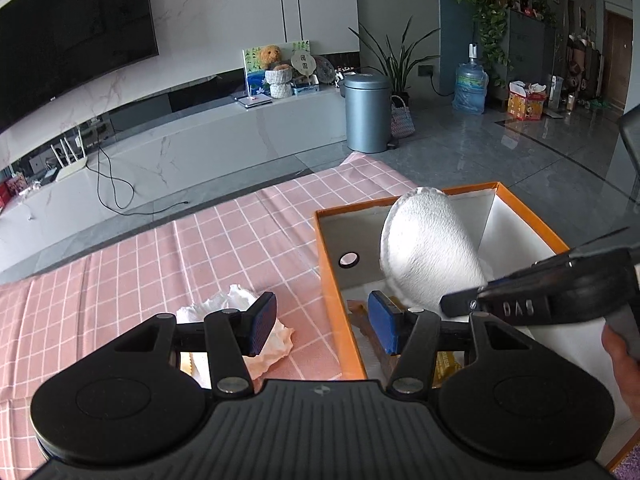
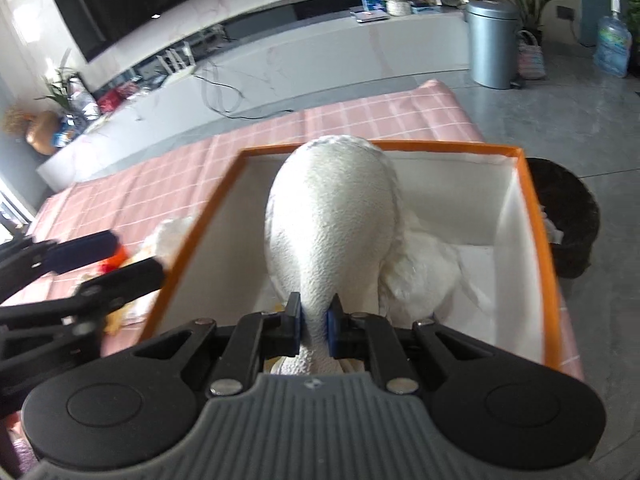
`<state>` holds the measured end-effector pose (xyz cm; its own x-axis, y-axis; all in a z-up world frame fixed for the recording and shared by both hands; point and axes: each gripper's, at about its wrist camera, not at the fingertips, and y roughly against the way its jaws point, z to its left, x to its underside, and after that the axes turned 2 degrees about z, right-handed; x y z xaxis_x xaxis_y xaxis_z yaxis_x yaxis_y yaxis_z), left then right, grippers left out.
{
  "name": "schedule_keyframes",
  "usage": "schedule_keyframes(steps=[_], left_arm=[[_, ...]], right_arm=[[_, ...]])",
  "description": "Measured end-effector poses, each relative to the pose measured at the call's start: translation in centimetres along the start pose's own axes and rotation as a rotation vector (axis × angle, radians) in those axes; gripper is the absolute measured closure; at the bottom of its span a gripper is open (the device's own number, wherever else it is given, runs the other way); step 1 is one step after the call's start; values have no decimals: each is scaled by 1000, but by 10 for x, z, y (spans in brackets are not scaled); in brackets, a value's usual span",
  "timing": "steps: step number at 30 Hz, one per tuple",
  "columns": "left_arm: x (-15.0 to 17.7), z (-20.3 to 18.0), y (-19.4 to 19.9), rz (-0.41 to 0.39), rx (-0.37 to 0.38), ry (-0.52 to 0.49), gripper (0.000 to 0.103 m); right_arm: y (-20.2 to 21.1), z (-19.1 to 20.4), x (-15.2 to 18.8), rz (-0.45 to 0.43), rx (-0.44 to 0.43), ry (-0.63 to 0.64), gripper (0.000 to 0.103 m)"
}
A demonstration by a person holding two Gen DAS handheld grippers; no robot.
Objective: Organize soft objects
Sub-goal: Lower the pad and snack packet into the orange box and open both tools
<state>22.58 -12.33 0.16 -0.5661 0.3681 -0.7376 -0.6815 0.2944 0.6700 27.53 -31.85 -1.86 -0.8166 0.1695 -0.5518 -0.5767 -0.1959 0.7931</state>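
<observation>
Your right gripper (image 2: 313,322) is clamped on the narrow end of a white fuzzy plush toy (image 2: 334,220), holding its rounded body over the open orange cardboard box with white lining (image 2: 532,216). Your left gripper (image 1: 322,324) has its jaws spread wide and holds nothing, straddling the box's left wall. A crumpled white cloth (image 1: 236,304) lies beside the box on the bench's pink checked tablecloth (image 1: 160,256).

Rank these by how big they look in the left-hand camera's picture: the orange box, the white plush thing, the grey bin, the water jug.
Largest to smallest as they appear:
1. orange box
2. white plush
3. grey bin
4. water jug
The bin and jug stand far behind, so their true sizes are unsure.
</observation>
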Motion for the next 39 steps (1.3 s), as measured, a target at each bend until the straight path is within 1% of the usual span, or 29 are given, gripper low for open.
schedule_keyframes(steps=[2,6,8,10,11,13,15,18,19,20,21,22,23,30,31,34,39], left_arm=[[1,2,-3,4,10,13,40],[5,5,-3,5,27,24,40],[6,8,-3,5,32,29,40],[7,10,-2,4,38,40,40],[7,11,-1,2,41,45,40],[9,13,1,-2,47,55,40],[10,13,2,-7,53,60,40],[12,12,3,-7,63,66,40],[13,12,3,-7,64,67,40],[14,11,4,-5,64,67,40],[16,12,6,-4,64,69,40],[17,11,7,-4,64,73,40],[19,10,7,-2,63,75,40],[24,8,11,5,66,82,40],[22,6,12,4,66,83,40],[23,5,18,-2,69,85,40],[27,1,28,-8,61,82,40]], right_arm=[[-2,-5,-2,-3,46,4,93],[14,-11,-1,-10,18,-12,93],[30,-12,2,-39,19,-26,93],[46,-15,8,-65,38,-41,92],[52,-16,12,-75,53,-45,89],[55,-17,21,-70,119,-24,88],[47,-16,26,-45,181,10,88],[32,-16,30,-3,227,22,88],[28,-14,32,2,259,33,88],[26,-11,33,-5,282,58,82],[25,-10,33,-5,290,69,82],[23,-9,34,-5,290,72,76],[23,-10,34,-3,287,72,74],[32,-6,39,-3,264,98,72],[32,-5,40,1,260,104,72],[26,0,43,23,251,141,92],[10,8,43,57,277,223,95]])
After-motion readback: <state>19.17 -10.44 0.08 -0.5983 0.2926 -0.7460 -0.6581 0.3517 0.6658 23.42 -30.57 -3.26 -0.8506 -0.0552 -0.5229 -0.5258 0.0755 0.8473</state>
